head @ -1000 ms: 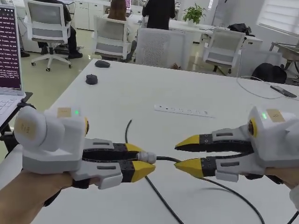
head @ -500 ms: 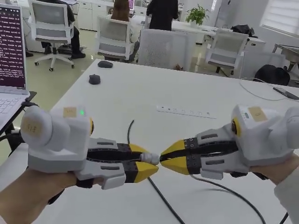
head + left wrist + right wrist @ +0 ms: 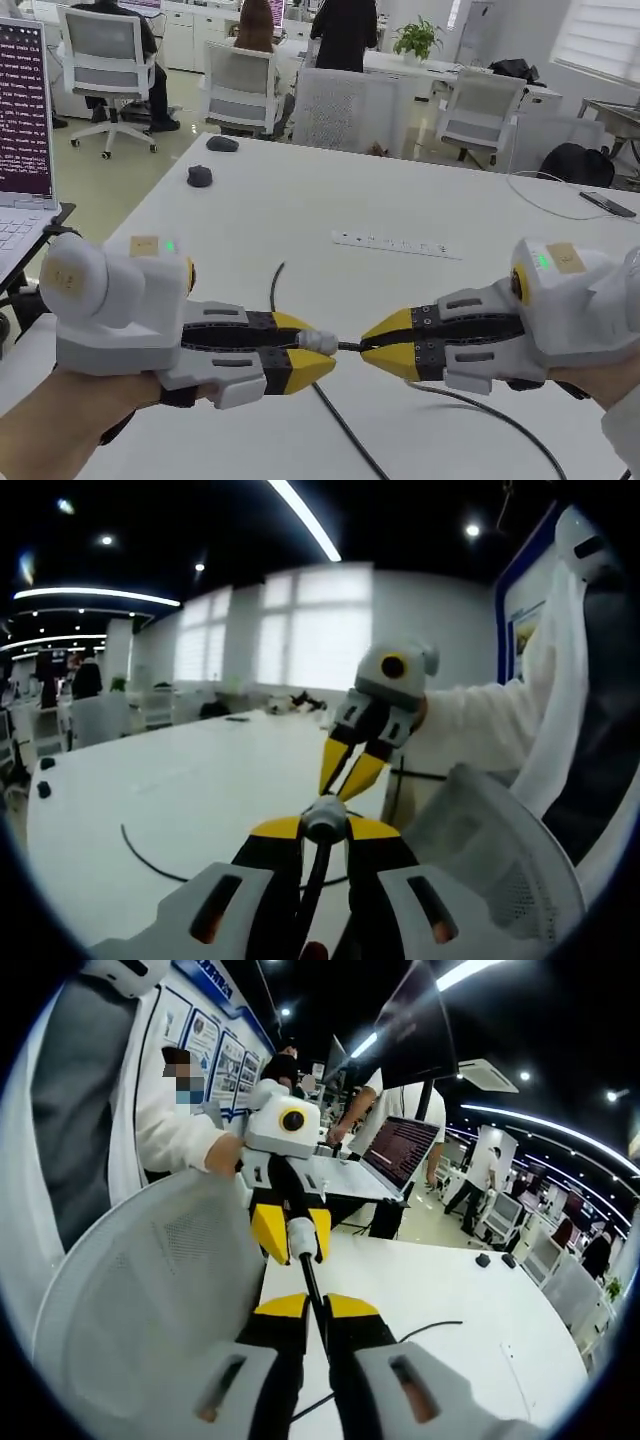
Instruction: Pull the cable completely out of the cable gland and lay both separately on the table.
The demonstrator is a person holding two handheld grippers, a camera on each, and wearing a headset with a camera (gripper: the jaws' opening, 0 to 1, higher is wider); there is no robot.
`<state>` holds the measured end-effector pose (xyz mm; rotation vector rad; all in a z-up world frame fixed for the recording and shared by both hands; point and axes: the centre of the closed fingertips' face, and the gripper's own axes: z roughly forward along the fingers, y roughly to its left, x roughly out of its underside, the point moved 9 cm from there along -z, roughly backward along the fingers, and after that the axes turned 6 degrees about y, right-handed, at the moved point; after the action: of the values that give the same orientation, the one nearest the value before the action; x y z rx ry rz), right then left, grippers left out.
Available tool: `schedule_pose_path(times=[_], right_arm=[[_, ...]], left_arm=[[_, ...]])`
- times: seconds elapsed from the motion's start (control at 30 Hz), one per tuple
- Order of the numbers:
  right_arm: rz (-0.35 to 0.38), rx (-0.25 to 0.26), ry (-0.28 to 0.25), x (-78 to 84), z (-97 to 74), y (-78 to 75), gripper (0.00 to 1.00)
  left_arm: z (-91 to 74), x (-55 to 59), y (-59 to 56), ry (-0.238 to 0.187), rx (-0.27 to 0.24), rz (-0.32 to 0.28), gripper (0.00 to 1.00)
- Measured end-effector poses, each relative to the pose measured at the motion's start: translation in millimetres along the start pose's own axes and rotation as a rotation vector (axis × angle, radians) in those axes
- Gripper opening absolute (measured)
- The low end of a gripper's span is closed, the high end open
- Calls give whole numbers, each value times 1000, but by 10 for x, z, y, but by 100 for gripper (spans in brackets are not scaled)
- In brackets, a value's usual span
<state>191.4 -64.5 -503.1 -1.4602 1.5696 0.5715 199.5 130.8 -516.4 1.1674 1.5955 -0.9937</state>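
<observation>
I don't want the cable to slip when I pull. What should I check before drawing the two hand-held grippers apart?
1. Hold of the left hand-held gripper on the cable gland: ok, jaws shut on it.
2. Hold of the right hand-held gripper on the cable: ok, shut on it just beside the gland.
3. Cable between the two straight and in line with the pull: ok.
4. Gland's own clamp on the cable loosened: cannot tell.
5. Slack cable on the table free of snags: cannot tell, since it runs out of the head view.
6. Bare table space to lay both down apart: ok.
</observation>
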Motion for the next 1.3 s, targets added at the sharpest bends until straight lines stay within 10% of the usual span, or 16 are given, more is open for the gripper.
schedule_pose_path(times=[0.8, 1.3], right_arm=[[116, 72, 38, 312, -169, 43, 5], [51, 32, 3, 28, 37, 92, 19]], left_arm=[[10, -1, -34, 3, 5, -1, 17], [35, 9, -61, 18, 25, 15, 16]])
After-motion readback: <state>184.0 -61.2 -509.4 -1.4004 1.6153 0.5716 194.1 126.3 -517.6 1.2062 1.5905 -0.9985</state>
